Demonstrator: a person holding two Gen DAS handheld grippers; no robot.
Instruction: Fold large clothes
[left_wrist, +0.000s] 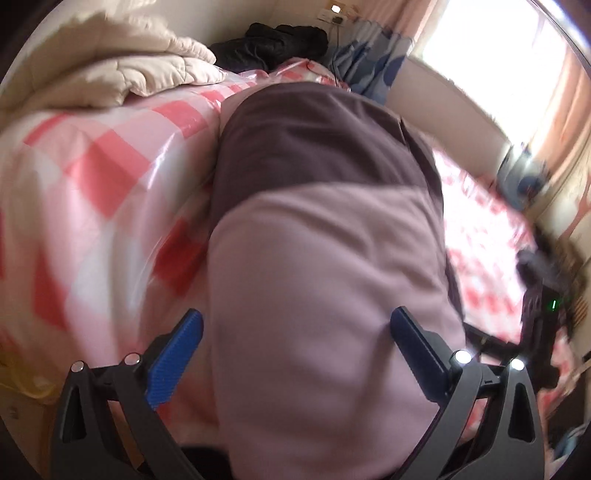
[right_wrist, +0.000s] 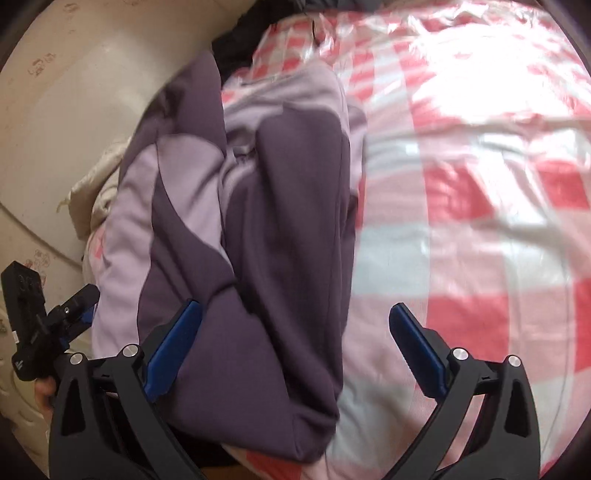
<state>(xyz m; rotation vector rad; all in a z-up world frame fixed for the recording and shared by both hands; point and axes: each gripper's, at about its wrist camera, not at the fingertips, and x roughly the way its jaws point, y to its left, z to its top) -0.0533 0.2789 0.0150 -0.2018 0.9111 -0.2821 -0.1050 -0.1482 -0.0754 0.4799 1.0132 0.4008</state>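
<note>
A large two-tone garment, light lilac and dark purple (left_wrist: 325, 258), lies folded lengthwise on a bed with a pink and red checked cover (left_wrist: 96, 173). My left gripper (left_wrist: 295, 325) is open just above the garment's lilac end, its blue pads either side of the cloth. In the right wrist view the garment (right_wrist: 280, 236) runs up the left half, dark purple part nearest. My right gripper (right_wrist: 295, 317) is open over its near right edge, holding nothing. The left gripper (right_wrist: 74, 310) shows at the far left of that view, the right one (left_wrist: 543, 295) at the right edge of the left wrist view.
A cream quilt (left_wrist: 110, 66) is bunched at the head of the bed, with dark clothing (left_wrist: 280, 40) behind it. A blue patterned curtain (left_wrist: 373, 62) and bright window (left_wrist: 491, 62) stand at the back right. A pale wall (right_wrist: 74, 110) borders the bed's left side.
</note>
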